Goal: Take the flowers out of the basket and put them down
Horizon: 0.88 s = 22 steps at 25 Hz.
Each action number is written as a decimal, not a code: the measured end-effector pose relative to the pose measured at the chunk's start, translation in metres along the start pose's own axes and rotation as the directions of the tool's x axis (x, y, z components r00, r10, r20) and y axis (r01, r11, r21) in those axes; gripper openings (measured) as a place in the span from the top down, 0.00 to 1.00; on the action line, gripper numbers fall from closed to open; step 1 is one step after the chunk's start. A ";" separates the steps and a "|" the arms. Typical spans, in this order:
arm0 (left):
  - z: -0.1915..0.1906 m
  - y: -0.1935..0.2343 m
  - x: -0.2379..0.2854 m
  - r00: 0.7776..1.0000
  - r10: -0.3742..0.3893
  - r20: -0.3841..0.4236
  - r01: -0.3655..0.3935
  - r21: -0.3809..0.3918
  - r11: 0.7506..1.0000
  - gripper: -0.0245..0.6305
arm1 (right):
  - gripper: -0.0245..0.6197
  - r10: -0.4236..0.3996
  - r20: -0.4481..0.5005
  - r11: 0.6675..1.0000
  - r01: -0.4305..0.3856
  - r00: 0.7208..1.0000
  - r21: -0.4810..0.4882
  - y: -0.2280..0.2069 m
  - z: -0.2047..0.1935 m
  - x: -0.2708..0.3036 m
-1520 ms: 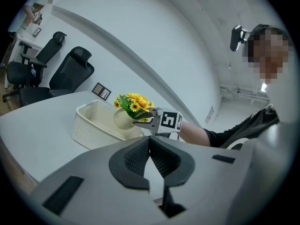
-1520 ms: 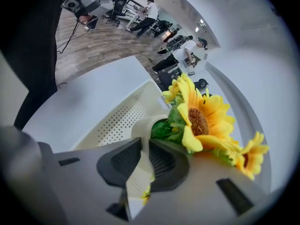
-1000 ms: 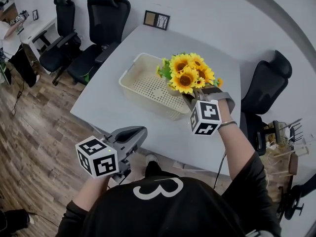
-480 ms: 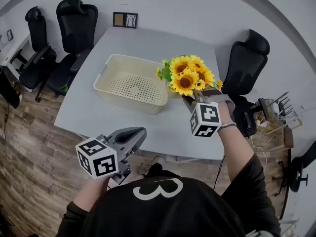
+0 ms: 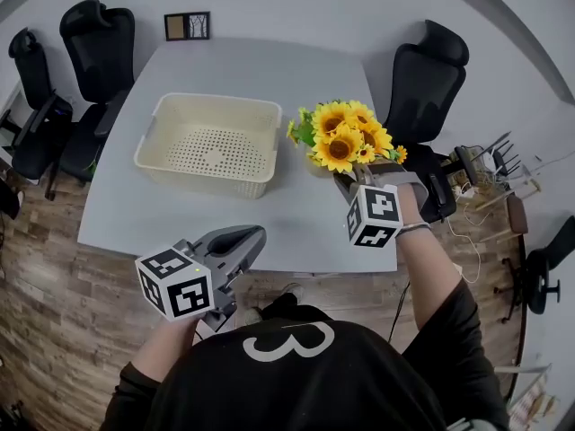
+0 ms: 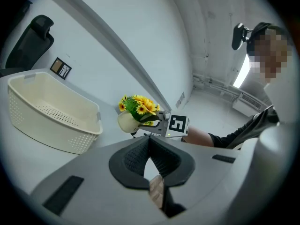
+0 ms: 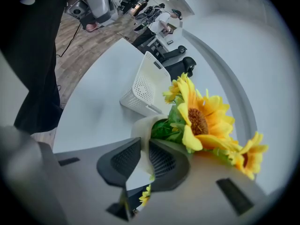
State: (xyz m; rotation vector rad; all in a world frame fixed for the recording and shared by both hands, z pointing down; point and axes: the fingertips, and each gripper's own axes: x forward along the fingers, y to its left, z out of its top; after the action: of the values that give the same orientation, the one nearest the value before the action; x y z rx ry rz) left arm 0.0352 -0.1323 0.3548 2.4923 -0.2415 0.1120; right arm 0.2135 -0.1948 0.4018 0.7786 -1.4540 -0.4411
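A bunch of yellow sunflowers (image 5: 344,136) in a small cream pot (image 7: 140,125) hangs over the right part of the grey table (image 5: 296,79), to the right of the cream perforated basket (image 5: 211,146) and apart from it. My right gripper (image 5: 349,183) is shut on the pot's rim, one pad inside and one outside (image 7: 144,146). The basket holds nothing I can see. My left gripper (image 5: 250,237) hovers at the table's near edge with its pads together and nothing between them (image 6: 150,142). The left gripper view shows the pot (image 6: 126,122) held above the table beside the basket (image 6: 47,111).
A small picture frame (image 5: 187,26) stands at the table's far edge. Black office chairs sit at the far left (image 5: 94,39) and at the right (image 5: 427,70). Clutter lies on the wooden floor at the right (image 5: 490,173).
The flowers, which overlapped the basket's right corner, now stand apart from it to its right. The basket has slid left in the head view. The left gripper has stayed put.
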 end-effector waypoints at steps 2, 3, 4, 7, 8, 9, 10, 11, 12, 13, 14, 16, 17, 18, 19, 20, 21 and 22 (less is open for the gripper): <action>-0.002 -0.002 0.007 1.000 -0.005 -0.010 0.005 -0.004 1.000 0.94 | 0.87 0.012 -0.006 1.000 -0.012 1.000 0.010 0.006 -0.009 0.003; -0.003 -0.002 0.009 1.000 -0.005 -0.014 0.005 -0.006 1.000 0.94 | 0.87 0.019 -0.008 1.000 -0.018 1.000 0.016 0.010 -0.013 0.006; -0.005 -0.002 0.012 1.000 -0.005 -0.019 0.005 -0.007 1.000 0.94 | 0.87 0.025 -0.011 0.999 -0.025 1.000 0.021 0.013 -0.017 0.009; -0.011 0.001 0.014 0.999 0.002 -0.034 -0.003 -0.016 1.000 0.94 | 0.87 0.057 -0.016 0.997 -0.057 0.998 0.046 0.028 -0.026 0.020; -0.013 0.002 0.014 0.999 0.005 -0.039 -0.005 -0.019 1.000 0.94 | 0.87 0.071 -0.017 0.996 -0.070 0.997 0.055 0.035 -0.028 0.024; -0.015 0.002 0.014 0.999 0.007 -0.043 -0.007 -0.023 1.000 0.94 | 0.87 0.085 -0.020 0.995 -0.084 0.996 0.062 0.041 -0.030 0.028; -0.017 0.003 0.014 0.999 0.008 -0.046 -0.010 -0.026 1.000 0.94 | 0.87 0.098 -0.023 0.993 -0.096 0.995 0.067 0.047 -0.032 0.032; -0.018 0.004 0.013 0.999 0.011 -0.048 -0.012 -0.030 0.999 0.94 | 0.87 0.109 -0.025 0.992 -0.107 0.994 0.071 0.052 -0.034 0.035; -0.019 0.005 0.014 0.999 0.013 -0.050 -0.015 -0.034 0.999 0.94 | 0.87 0.120 -0.028 0.990 -0.117 0.992 0.075 0.057 -0.036 0.038; -0.021 0.007 0.014 0.998 0.014 -0.053 -0.016 -0.038 0.999 0.94 | 0.87 0.129 -0.030 0.989 -0.127 0.991 0.079 0.062 -0.038 0.041; -0.024 0.008 0.015 0.998 0.015 -0.057 -0.018 -0.043 0.999 0.94 | 0.87 0.139 -0.032 0.987 -0.136 0.990 0.082 0.067 -0.039 0.044; -0.030 0.010 0.018 0.997 0.014 -0.070 -0.018 -0.053 0.998 0.94 | 0.87 0.157 -0.034 0.984 -0.154 0.987 0.086 0.077 -0.041 0.049; -0.033 0.011 0.019 0.997 0.013 -0.077 -0.018 -0.057 0.998 0.94 | 0.87 0.166 -0.035 0.983 -0.163 0.985 0.088 0.083 -0.042 0.051; -0.036 0.011 0.021 0.996 0.011 -0.084 -0.017 -0.061 0.998 0.94 | 0.87 0.175 -0.035 0.981 -0.171 0.984 0.091 0.087 -0.043 0.053; -0.038 0.011 0.023 0.996 0.009 -0.091 -0.015 -0.064 0.998 0.94 | 0.87 0.182 -0.035 0.980 -0.178 0.983 0.093 0.092 -0.044 0.055; -0.040 0.011 0.025 0.995 0.007 -0.097 -0.014 -0.067 0.998 0.94 | 0.87 0.189 -0.035 0.978 -0.185 0.981 0.097 0.095 -0.045 0.058; -0.042 0.011 0.027 0.995 0.005 -0.104 -0.013 -0.070 0.997 0.94 | 0.87 0.195 -0.034 0.976 -0.191 0.980 0.101 0.099 -0.046 0.060; -0.044 0.012 0.028 0.994 0.004 -0.110 -0.012 -0.073 0.997 0.94 | 0.87 0.202 -0.034 0.974 -0.198 0.979 0.106 0.103 -0.047 0.063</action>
State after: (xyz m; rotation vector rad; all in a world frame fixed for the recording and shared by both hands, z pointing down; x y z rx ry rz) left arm 0.0597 -0.1197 0.4004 2.4034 -0.2056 0.2387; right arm 0.2468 -0.1585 0.5215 0.7097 -1.5050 -0.1956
